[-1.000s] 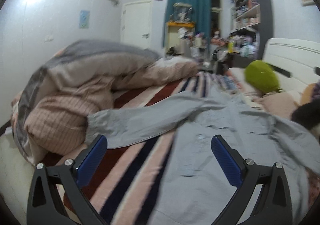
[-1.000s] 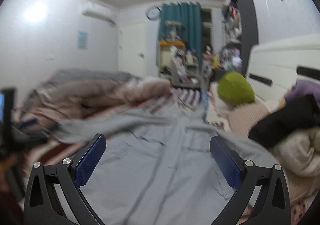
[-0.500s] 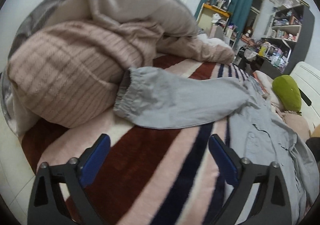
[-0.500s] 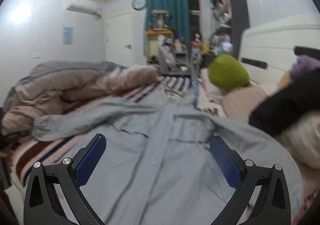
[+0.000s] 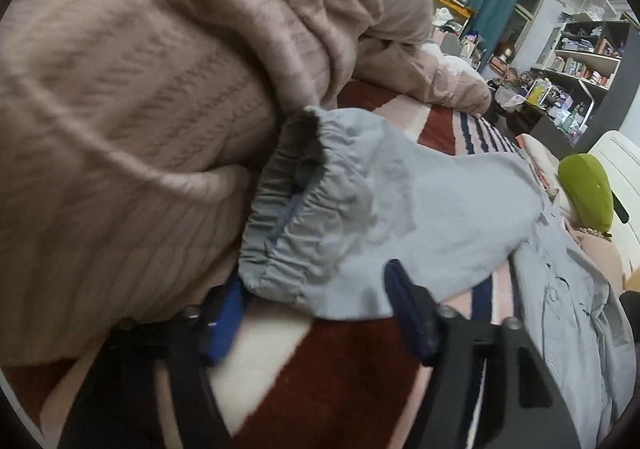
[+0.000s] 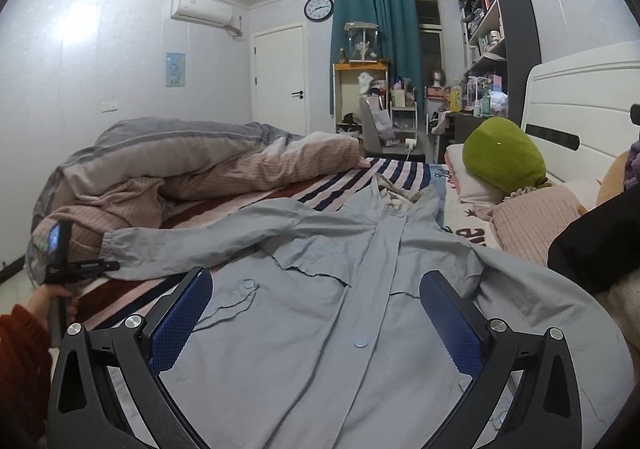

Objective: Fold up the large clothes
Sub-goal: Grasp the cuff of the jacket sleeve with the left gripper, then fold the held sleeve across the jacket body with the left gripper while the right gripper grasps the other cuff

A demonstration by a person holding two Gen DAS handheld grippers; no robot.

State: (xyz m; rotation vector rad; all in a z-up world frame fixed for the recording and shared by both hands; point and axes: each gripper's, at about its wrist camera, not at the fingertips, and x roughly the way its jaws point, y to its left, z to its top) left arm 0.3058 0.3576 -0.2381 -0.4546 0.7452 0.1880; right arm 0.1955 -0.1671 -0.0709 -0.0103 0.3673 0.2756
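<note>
Garment: your pale grey button-front cotton jacket [image 6: 340, 313] lies spread face-up across the striped bed blanket [image 6: 332, 177], filling the lower centre of the right wrist view.
Sleeve: its elastic-cuffed sleeve [image 5: 304, 217] reaches to the frame's centre, against the pink ribbed duvet [image 5: 120, 129].
Left tool [image 5: 316, 313]: spread, blue pads either side of the cuff, not pinching.
Right tool [image 6: 316, 321]: spread wide above the jacket front.

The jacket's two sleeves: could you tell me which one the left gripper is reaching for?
The outstretched sleeve with its elastic cuff beside the pink duvet. The left gripper has its open jaws at that cuff. The other sleeve lies near the right gripper.
</note>
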